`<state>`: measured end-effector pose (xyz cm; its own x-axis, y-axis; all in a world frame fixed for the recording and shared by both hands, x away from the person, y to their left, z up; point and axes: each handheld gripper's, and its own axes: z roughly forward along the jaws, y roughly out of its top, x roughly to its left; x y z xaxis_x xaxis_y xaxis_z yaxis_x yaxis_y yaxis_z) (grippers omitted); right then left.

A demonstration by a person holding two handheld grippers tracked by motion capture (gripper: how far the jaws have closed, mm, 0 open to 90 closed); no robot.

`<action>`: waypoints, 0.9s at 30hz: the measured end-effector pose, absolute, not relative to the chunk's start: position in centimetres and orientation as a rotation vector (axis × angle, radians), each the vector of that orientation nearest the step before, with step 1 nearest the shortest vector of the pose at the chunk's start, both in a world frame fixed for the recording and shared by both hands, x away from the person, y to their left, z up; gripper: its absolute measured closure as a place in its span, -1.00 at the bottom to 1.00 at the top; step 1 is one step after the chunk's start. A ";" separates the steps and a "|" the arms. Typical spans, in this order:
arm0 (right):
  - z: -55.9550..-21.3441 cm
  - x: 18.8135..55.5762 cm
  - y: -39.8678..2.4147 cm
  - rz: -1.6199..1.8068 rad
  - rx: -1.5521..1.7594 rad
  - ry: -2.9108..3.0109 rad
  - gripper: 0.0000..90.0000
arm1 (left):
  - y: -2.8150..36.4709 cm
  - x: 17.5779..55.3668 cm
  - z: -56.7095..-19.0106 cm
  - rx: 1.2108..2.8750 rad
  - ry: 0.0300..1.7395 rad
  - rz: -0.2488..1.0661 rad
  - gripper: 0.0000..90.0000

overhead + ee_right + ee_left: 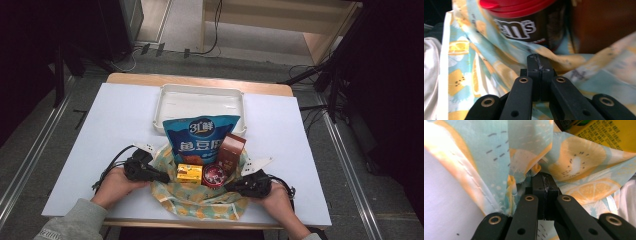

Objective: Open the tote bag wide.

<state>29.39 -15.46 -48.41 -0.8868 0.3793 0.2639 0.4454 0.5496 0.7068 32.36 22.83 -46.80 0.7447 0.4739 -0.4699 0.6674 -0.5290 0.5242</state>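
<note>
Now both grippers are pinching the fruit-print cloth bag (200,197) at the table's near edge: left gripper (162,177) is clamping its left rim, right gripper (232,187) its right rim. Inside are sitting a blue snack pouch (200,137), yellow box (189,173), red-lidded jar (215,176), brown carton (231,150).

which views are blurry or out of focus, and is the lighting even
High view: table evenly lit, room beyond dark, blue snack bag fairly sharp. Left gripper view: fruit-print cloth bag soft up close, washed out white at the left edge. Right gripper view: red-lidded jar and brown box blurred, cloth smeared at the right.
</note>
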 end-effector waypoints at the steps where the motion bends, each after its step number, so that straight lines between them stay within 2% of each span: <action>1: -48.4 29.4 -15.5 -1.264 -0.718 -2.694 1.00 | 22.8 32.4 -46.8 2.231 0.853 -0.352 1.00; 13: -48.5 30.1 -16.8 -1.267 -0.805 -2.680 1.00 | 23.7 32.9 -46.7 2.220 0.903 -0.310 1.00; 27: -48.4 30.0 -16.7 -1.265 -0.806 -2.688 1.00 | 24.3 31.7 -43.7 2.161 0.794 -0.285 1.00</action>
